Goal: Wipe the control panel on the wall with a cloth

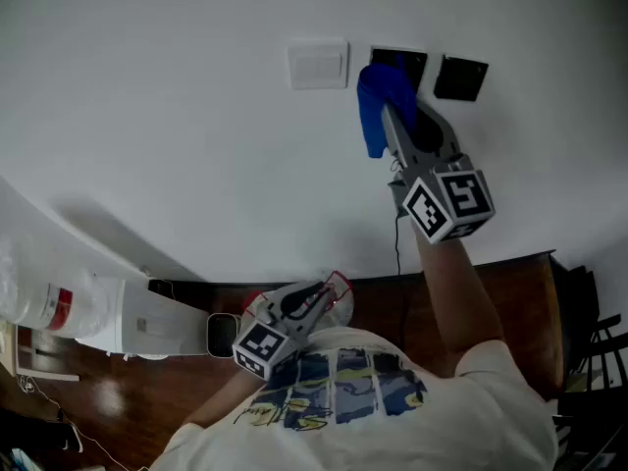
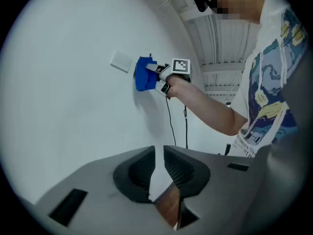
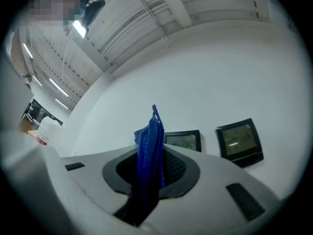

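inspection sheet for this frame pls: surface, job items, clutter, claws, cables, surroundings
Surface: white wall, no marks seen.
Job's things: left control panel and right control panel, both dark; blue cloth overlaps the left one in the head view.
Clutter: white switch plate beside the panels.
Grippers: right claw shut on blue cloth; left claw held low, jaws a narrow slit apart, empty.
Cables: dark cable hangs below right claw.
Surroundings: wooden floor; white unit at left.

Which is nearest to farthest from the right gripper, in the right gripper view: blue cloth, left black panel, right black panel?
1. blue cloth: clamped in the right gripper.
2. left black panel: on the wall just behind the cloth.
3. right black panel: farther off, to the right.
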`<control>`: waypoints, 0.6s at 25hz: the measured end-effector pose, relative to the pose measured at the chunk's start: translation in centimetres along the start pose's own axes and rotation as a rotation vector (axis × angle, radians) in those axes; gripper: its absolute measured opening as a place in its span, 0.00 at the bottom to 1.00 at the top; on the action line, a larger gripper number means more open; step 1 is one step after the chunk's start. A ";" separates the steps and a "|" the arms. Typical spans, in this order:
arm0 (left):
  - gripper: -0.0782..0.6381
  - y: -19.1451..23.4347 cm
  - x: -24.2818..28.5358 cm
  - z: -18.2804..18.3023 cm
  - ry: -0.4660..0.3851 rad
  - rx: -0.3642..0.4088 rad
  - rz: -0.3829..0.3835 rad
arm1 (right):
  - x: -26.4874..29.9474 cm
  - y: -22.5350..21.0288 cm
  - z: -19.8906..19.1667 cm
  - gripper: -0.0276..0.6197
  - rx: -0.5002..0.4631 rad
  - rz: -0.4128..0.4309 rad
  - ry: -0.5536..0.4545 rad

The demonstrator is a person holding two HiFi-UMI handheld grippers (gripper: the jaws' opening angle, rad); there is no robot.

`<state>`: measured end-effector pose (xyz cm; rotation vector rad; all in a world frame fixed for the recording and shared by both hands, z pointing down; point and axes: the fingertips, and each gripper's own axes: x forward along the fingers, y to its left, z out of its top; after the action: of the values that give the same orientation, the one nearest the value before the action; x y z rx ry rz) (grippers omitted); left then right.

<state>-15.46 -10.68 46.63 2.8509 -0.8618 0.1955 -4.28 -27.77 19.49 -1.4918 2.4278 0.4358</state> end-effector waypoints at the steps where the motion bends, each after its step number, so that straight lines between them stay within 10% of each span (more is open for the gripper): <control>1: 0.18 0.0 0.0 0.0 -0.001 0.001 0.002 | 0.4 0.0 0.0 0.18 -0.005 0.001 0.001; 15: 0.17 0.4 0.8 0.1 0.002 -0.007 0.003 | 2.9 -2.0 0.4 0.18 -0.045 -0.034 0.001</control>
<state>-15.03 -11.43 46.68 2.8429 -0.8654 0.1950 -3.74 -30.81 17.86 -1.5493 2.4054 0.4860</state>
